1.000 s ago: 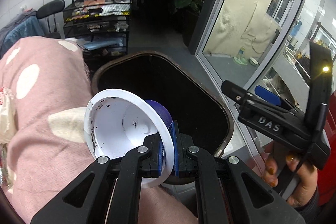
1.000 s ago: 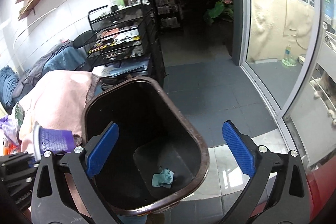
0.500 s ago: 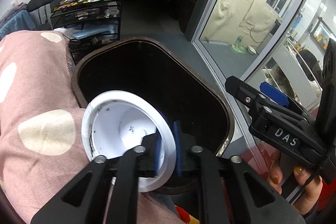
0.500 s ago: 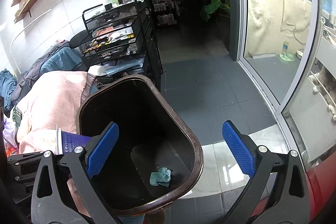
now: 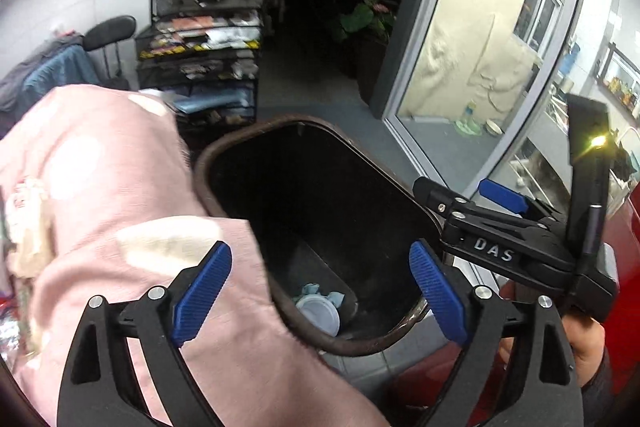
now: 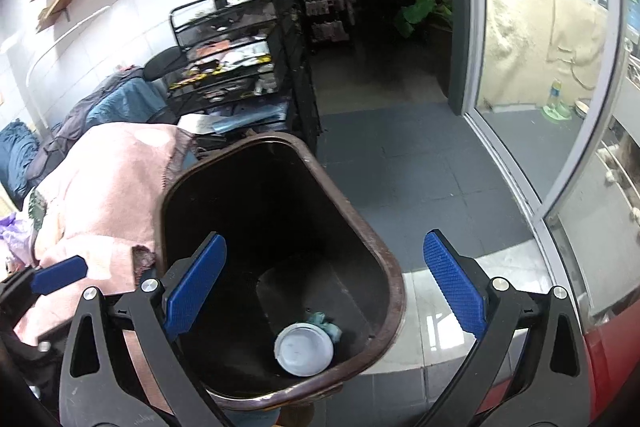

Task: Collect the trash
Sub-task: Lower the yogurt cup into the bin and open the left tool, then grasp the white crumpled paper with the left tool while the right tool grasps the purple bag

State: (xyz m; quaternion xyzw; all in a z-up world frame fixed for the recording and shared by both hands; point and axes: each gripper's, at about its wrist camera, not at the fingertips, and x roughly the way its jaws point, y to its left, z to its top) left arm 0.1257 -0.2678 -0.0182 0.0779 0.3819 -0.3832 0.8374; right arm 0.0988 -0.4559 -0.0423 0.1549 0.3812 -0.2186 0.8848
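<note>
A dark brown trash bin (image 5: pixel 240 143) (image 6: pixel 394 287) stands on the floor below both grippers. At its bottom lies a white cup (image 6: pixel 304 349) (image 5: pixel 320 313), mouth up, beside a crumpled teal tissue (image 6: pixel 326 323) (image 5: pixel 316 291). My left gripper (image 5: pixel 320 291) hangs over the bin's near rim with its jaws opening wide and nothing between them. My right gripper (image 6: pixel 326 285) is open and empty above the bin. The right gripper (image 5: pixel 500 223) shows in the left wrist view at the right, held by a hand (image 5: pixel 580 347).
A pink spotted cloth (image 5: pixel 100 207) (image 6: pixel 104 195) covers the surface left of the bin. A black wire rack (image 6: pixel 240 67) with bottles stands behind. A glass door (image 6: pixel 540 67) runs along the right, with grey floor tiles (image 6: pixel 400 167) between.
The left gripper's jaws have spread and let go of the white cup, which has dropped to the bottom of the bin. The right gripper has stayed open and still.
</note>
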